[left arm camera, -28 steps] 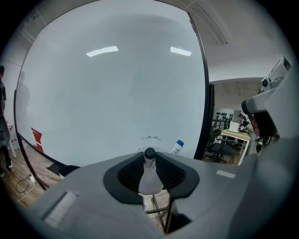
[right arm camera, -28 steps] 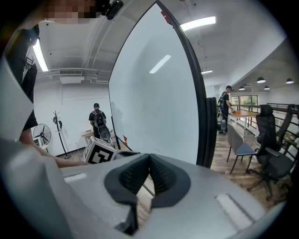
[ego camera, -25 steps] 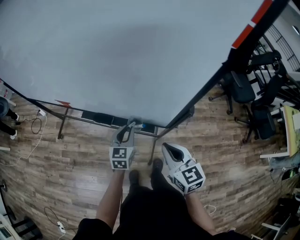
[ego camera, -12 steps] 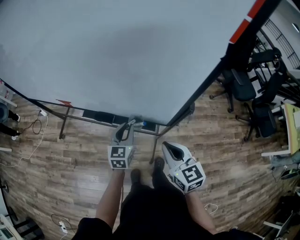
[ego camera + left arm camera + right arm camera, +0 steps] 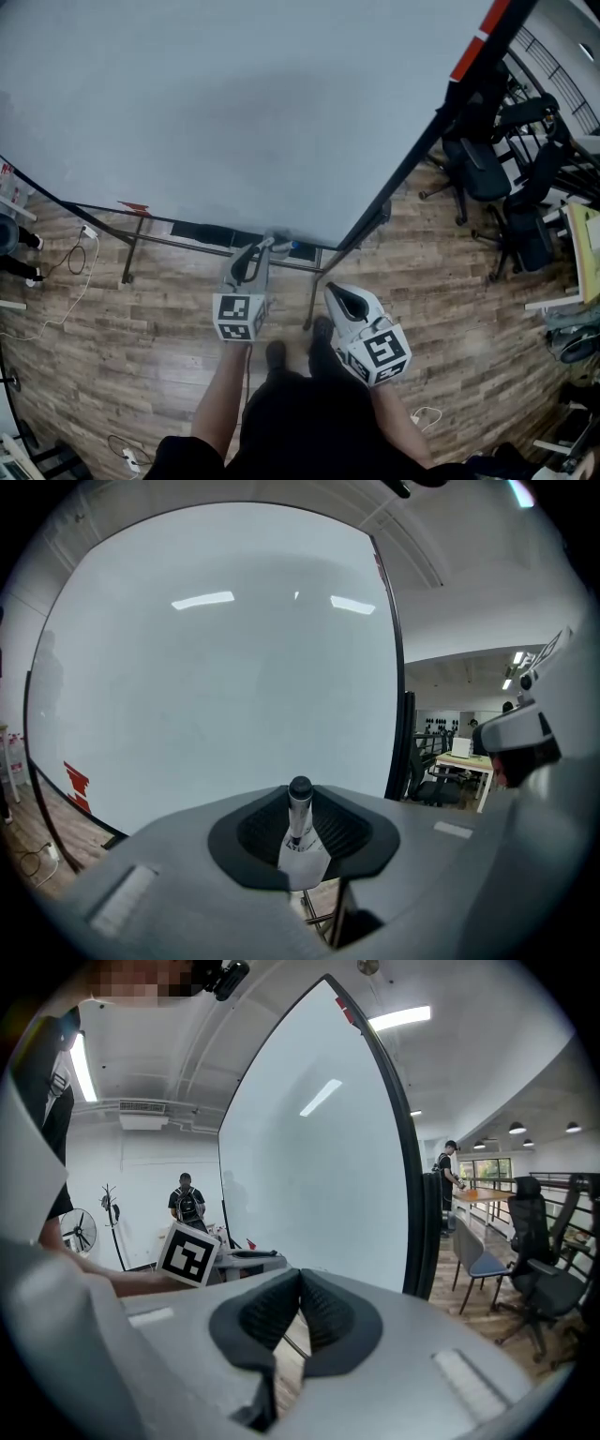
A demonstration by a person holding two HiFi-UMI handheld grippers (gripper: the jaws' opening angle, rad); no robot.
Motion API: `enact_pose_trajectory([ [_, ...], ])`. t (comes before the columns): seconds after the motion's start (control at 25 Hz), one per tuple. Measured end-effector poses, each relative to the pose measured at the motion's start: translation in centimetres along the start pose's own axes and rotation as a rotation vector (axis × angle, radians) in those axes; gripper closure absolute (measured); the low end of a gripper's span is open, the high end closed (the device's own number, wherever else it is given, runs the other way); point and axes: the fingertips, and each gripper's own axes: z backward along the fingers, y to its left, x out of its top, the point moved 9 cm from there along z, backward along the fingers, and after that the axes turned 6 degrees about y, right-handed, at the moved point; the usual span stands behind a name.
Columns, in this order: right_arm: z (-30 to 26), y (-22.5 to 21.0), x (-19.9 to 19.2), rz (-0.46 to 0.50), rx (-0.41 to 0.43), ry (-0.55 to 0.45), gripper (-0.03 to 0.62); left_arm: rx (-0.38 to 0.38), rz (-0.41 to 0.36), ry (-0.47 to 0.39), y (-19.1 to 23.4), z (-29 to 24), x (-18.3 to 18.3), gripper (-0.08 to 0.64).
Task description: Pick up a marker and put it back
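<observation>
My left gripper (image 5: 302,847) is shut on a marker (image 5: 299,810), a white barrel with a dark cap that sticks up between the ribbed pads. In the head view the left gripper (image 5: 265,246) reaches the lower edge of the large whiteboard (image 5: 234,112), and the marker (image 5: 284,247) pokes out to the right of its tips. Beside it, my right gripper (image 5: 337,298) is held lower and nearer my body. Its pads (image 5: 323,1312) meet with nothing between them, so the right gripper (image 5: 300,1305) is shut and empty.
The whiteboard stands on a dark metal frame (image 5: 141,239) over a wooden floor (image 5: 112,319). Black office chairs (image 5: 506,206) and desks crowd the right side. A cable (image 5: 66,258) lies at the left. A person (image 5: 186,1206) stands far behind.
The left gripper has risen slightly along the board's lower edge with the marker in it. The right gripper has kept still.
</observation>
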Motion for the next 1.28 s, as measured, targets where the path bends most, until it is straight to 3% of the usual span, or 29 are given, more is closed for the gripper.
enact_pose_trajectory([
  [0.68,2.2,5.8,-1.4,-0.048,-0.084,-0.064,0.591,-0.12,-0.038,-0.098,0.0,6.3,2.4,0.476],
  [1.28,4.2,9.4,-3.4,-0.07,-0.103,-0.115,0.591,-0.186,-0.065,-0.113,-1.3,11.1,1.0,0.477],
])
